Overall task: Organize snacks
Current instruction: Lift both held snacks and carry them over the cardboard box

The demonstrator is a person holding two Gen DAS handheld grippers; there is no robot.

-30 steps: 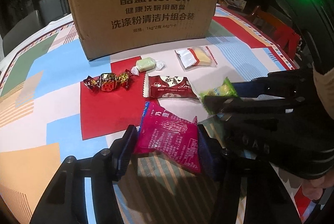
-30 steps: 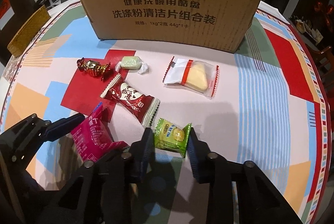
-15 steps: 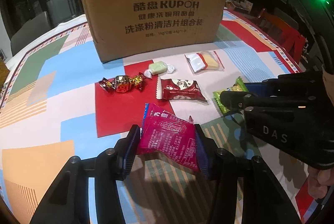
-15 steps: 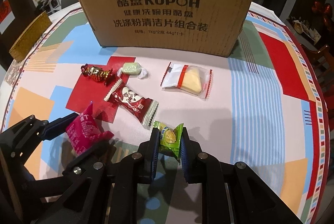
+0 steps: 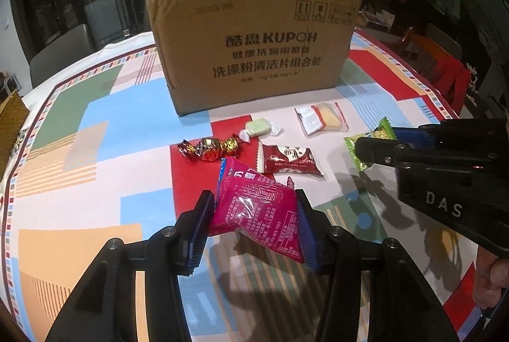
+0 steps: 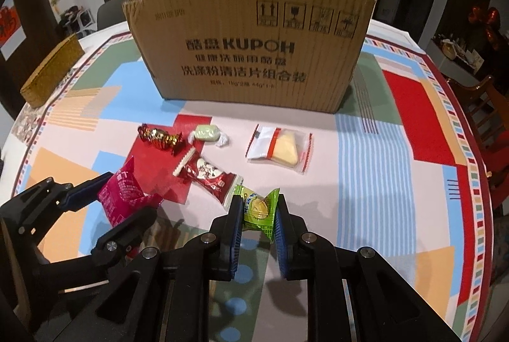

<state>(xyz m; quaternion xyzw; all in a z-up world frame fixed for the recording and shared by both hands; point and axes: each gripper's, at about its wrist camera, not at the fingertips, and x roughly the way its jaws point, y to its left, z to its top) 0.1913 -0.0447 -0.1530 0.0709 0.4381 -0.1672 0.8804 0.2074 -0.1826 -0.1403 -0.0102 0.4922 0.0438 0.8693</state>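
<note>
Both packets are up off the table now; a second ago they lay flat on it. Left tongs (image 5: 254,224) clamped on the pink snack packet (image 5: 257,211), right tongs (image 6: 257,221) clamped on the green durian candy (image 6: 259,211), both held near side. On the table (image 6: 366,182): gold-red candy (image 6: 160,136), pale green candy (image 6: 206,133), dark red packet (image 6: 206,176), clear-wrapped yellow wedge (image 6: 283,147). Open cardboard box (image 6: 248,55) at far side.
</note>
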